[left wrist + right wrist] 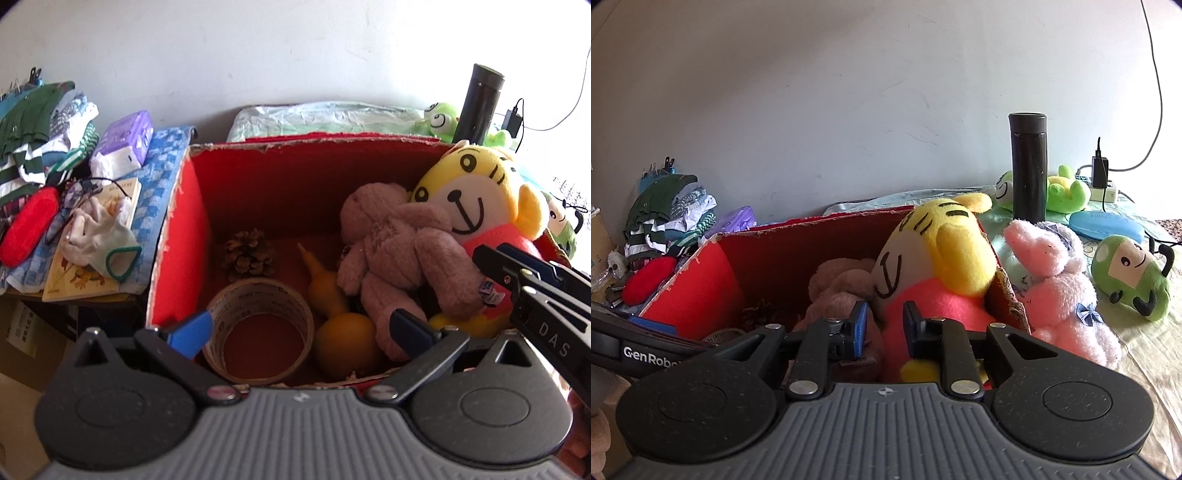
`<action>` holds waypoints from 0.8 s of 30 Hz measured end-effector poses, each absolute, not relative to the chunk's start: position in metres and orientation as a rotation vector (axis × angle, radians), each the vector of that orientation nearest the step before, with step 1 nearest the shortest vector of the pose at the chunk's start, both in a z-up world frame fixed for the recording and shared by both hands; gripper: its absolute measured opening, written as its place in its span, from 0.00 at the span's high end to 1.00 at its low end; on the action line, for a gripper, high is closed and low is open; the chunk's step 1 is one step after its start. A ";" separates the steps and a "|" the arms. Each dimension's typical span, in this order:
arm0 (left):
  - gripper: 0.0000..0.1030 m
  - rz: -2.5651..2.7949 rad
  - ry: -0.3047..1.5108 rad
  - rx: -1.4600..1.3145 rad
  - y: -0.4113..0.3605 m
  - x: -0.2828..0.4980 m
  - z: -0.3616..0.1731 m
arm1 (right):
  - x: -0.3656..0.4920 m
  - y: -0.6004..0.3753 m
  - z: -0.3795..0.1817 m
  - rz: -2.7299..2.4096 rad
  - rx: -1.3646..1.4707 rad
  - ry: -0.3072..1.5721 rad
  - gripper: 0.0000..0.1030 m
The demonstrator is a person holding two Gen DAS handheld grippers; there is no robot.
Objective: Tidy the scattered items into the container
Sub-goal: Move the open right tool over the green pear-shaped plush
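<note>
While we look into the box: red cardboard box (184,236) already holds several things.
Our left gripper (301,332): jaws spread wide, nothing between them, poised over the near rim.
Our right gripper (885,325): blue pads a little apart either side of the yellow tiger plush (938,266); we cannot tell whether they press its red body.
Tiger plush: leaning in the box's right corner, head above the rim.
Box contents: brown plush (399,251), tape roll (258,328), pine cone (249,254), yellow gourd (332,306).
Outside, right of box: pink bunny (1060,291), green plush (1130,280), black flask (1028,166).
</note>
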State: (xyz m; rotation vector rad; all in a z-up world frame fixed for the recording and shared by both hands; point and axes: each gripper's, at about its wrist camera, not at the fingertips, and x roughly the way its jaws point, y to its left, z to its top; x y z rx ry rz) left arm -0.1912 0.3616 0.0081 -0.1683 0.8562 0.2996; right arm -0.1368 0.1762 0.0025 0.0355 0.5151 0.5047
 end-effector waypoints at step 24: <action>0.02 -0.100 0.618 -0.189 0.181 -0.162 0.059 | -0.094 -0.028 0.010 0.528 0.358 0.600 0.76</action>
